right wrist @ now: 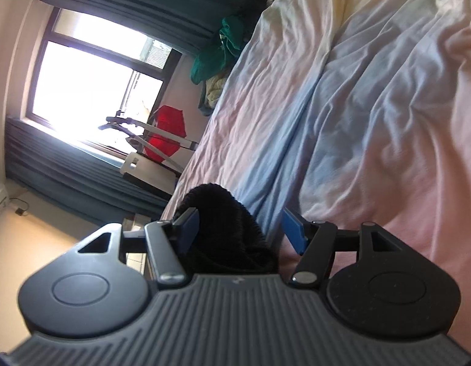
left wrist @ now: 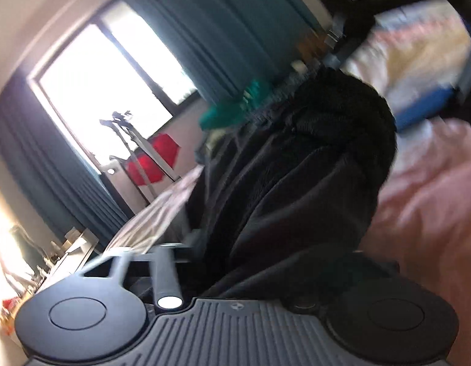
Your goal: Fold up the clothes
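A black garment (left wrist: 296,177) is seen bunched and draped over the front of the left claw (left wrist: 235,262), above the bed (left wrist: 433,183). Its cloth covers the space between the left claw's fingers, so it cannot be told whether that claw is clenched on it or released. In the right wrist view, a rounded fold of the same dark, fuzzy cloth (right wrist: 223,228) sits between the blue pads of the right claw (right wrist: 241,228). Those pads are spread well apart, one touching the cloth and the other clear of it, so the right claw is judged released.

As for progress, no flat, squared fold is shown. The garment is gathered in thick, soft ridges and is lifted off the bed rather than laid out on it, so the folding is judged unfinished. How many folds it already holds cannot be read from the bunched mass. The cloth looks thick, matte and plush, likely a fleece or knit, and limp enough to sag. Beyond the bed, a heap of green clothes (right wrist: 217,52) lies at its far edge, near the window (right wrist: 83,82).
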A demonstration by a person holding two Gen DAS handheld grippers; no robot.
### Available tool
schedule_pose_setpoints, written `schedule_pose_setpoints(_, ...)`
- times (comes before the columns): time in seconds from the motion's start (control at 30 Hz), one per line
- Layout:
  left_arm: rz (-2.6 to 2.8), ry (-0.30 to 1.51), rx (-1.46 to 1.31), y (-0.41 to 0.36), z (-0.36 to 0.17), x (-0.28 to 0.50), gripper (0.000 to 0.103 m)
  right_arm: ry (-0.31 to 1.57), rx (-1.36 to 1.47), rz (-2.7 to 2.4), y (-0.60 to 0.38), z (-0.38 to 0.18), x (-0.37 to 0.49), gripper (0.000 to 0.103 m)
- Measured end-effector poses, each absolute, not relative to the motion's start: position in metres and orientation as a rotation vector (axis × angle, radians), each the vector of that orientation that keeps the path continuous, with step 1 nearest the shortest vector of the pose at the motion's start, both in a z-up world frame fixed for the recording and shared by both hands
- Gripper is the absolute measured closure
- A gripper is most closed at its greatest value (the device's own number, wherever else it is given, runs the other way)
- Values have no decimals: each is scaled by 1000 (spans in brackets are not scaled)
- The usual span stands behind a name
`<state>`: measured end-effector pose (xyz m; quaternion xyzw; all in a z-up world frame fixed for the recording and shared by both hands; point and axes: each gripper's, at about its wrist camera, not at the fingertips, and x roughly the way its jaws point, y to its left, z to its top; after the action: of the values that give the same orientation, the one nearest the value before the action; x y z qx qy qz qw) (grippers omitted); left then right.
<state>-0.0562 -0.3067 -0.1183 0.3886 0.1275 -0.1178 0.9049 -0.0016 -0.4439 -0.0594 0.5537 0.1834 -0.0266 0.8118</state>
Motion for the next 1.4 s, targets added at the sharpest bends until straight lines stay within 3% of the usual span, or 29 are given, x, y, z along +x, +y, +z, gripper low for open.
schedule_pose_setpoints(0.03,-253,259,831,-302,-119,-62,37,390,1195,-52,-443,-61,-1,39)
schedule_pose_setpoints(0.1,-273,250,886,-292,-121,-75,20,388,1228,-54,-445,-65,-2,39)
schedule_pose_setpoints(0.17,-311,233,921,-272,-121,-91,19,398,1246,-62,-446,-68,-3,39)
schedule_pose_setpoints(0.27,-355,179,958,-234,-117,-107,9,394,1244,-74,-444,-68,-6,38)
schedule_pose_setpoints(0.43,-301,182,941,-159,-107,-139,8,396,1270,-91,-437,-63,-15,32)
schedule_pose_setpoints(0.6,-180,310,696,-86,-99,-130,8,403,1307,-113,-429,-57,-25,25)
schedule_pose_setpoints(0.73,-113,379,529,-66,-98,-124,8,397,1296,-41,-420,-49,-33,16)
schedule_pose_setpoints(1.07,-48,397,305,-35,-71,-55,7,604,1202,-55,-389,-69,-1,13)
schedule_pose_setpoints(1.13,-43,412,246,-25,-67,-54,6,597,1143,-93,-387,-71,10,16)
schedule_pose_setpoints(1.4,5,406,131,2,-57,-69,5,547,860,-74,-374,-41,42,51)
